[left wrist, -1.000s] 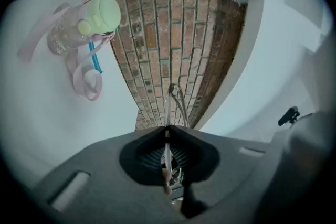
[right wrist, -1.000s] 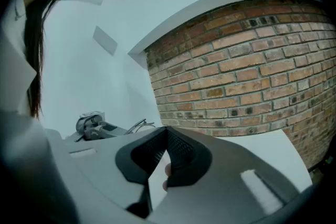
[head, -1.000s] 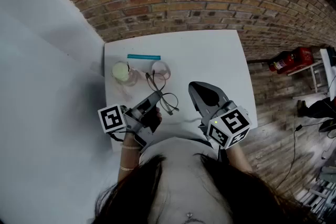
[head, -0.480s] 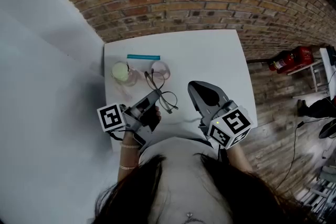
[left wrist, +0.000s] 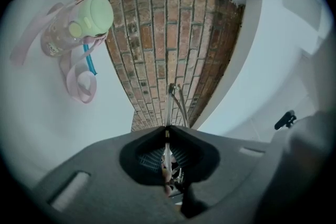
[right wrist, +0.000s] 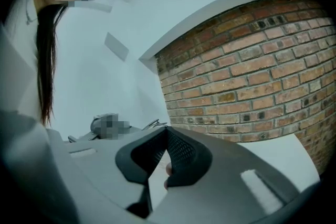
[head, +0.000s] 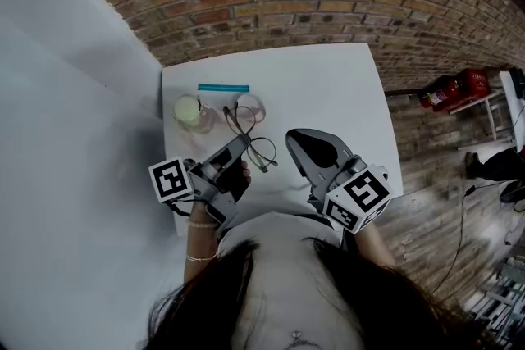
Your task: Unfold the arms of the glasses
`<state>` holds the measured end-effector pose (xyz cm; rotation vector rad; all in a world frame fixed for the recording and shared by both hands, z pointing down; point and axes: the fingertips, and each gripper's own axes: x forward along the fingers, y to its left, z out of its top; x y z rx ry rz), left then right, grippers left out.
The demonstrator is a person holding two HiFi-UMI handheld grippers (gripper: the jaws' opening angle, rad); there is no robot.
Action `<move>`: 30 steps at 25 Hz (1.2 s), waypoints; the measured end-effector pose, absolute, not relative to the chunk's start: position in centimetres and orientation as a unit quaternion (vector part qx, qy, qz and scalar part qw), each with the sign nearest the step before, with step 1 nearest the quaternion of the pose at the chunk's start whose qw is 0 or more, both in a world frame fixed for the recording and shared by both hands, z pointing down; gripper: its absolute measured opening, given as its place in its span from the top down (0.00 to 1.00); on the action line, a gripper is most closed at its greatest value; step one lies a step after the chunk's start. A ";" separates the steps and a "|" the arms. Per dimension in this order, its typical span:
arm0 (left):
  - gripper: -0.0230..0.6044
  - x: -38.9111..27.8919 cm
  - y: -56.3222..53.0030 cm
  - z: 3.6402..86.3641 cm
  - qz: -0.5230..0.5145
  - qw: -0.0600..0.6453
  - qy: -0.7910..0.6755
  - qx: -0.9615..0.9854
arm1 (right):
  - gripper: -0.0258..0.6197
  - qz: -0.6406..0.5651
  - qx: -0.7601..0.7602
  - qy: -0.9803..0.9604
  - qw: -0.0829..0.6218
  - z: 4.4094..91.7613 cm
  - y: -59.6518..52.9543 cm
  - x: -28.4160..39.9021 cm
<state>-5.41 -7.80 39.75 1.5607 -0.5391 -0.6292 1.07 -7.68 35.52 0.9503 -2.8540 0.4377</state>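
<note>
The thin wire-framed glasses [head: 256, 150] hang above the white table [head: 328, 86], and my left gripper [head: 243, 142] is shut on their frame. In the left gripper view the frame runs as a thin line between the closed jaws, and the glasses [left wrist: 175, 103] stick up past the tips, seen edge-on. My right gripper [head: 293, 138] hovers just right of the glasses with its jaws together and nothing held. In the right gripper view its tips [right wrist: 167, 129] meet, and the glasses [right wrist: 152, 124] peek out behind them.
A small clear bottle with a pale green lid [head: 190, 112] and pink straps [left wrist: 79, 81] stands at the table's back left. A blue stick [head: 223, 88] lies behind it, and a pinkish ring [head: 251, 106] lies beside it. A brick wall rises beyond the table.
Both grippers have drifted slightly left and toward the far side, the left one carrying the glasses along. Neither grip has changed.
</note>
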 end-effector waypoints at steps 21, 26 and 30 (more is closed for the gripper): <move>0.93 -6.4 -8.7 38.7 -0.295 0.626 -0.240 0.681 | 0.92 0.128 0.228 -0.963 0.058 35.3 -5.0 -1.2; 0.93 -6.6 -8.9 38.7 -0.301 0.627 -0.239 0.678 | 0.91 0.129 0.213 -0.966 0.064 35.6 -4.6 -1.7; 0.93 -6.7 -9.0 38.7 -0.304 0.628 -0.238 0.676 | 0.91 0.128 0.202 -0.968 0.070 35.9 -4.3 -2.0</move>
